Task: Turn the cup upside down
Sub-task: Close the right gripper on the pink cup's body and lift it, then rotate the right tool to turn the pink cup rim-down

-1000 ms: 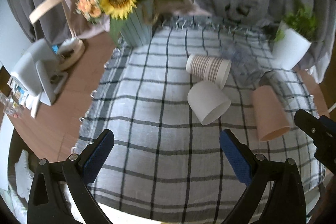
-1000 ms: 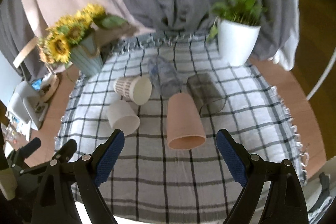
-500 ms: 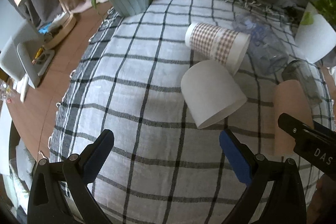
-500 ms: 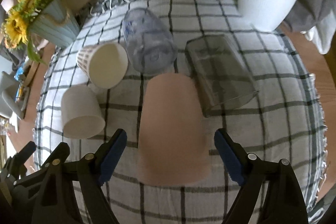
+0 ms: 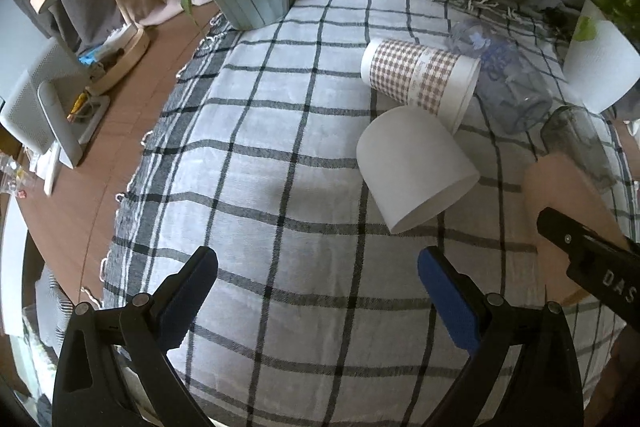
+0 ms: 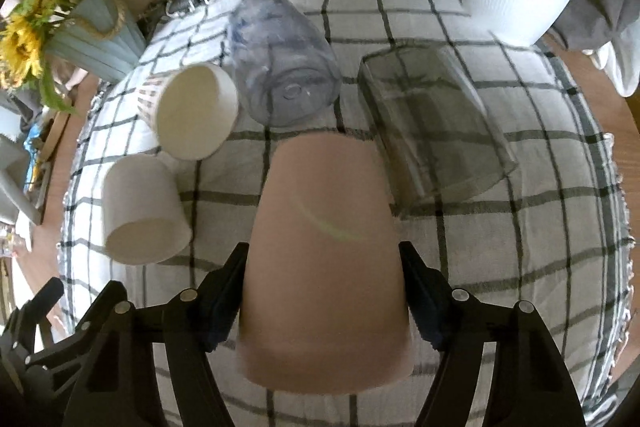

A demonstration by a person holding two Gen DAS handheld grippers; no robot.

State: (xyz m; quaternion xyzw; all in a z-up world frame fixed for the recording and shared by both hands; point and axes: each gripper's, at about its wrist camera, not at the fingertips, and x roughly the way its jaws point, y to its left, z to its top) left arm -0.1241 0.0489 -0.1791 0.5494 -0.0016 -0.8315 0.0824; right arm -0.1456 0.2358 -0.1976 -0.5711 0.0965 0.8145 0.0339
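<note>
A: Right tongs (image 6: 323, 301) are closing on the tall salmon-pink plastic cup (image 6: 324, 263); it is lying on its side on the checked grey-and-white cloth (image 6: 500, 267) over the counter, mouth toward the camera at 6 o'clock, base pointing to 12. Both pads look to be touching its flanks near the rim.

B: Left tongs (image 5: 316, 291)?

A: Gaping wide, holding nothing, hovering over bare cloth.

B: Neighbours?

A: Smoky clear square tumbler (image 6: 432, 139) is lying at 1 o'clock, just beside the base. Bluish clear glass (image 6: 286, 67) at 12. Checked paper cup (image 6: 192, 115) and plain white cup (image 6: 140, 203) at 10 and 9.

B: Advice?

A: I am judging a firm, even squeeze best, since the tapered wall could be slipping forward. Lifting clear before rotating, then setting it rim-down, is avoiding the tumbler.
</note>
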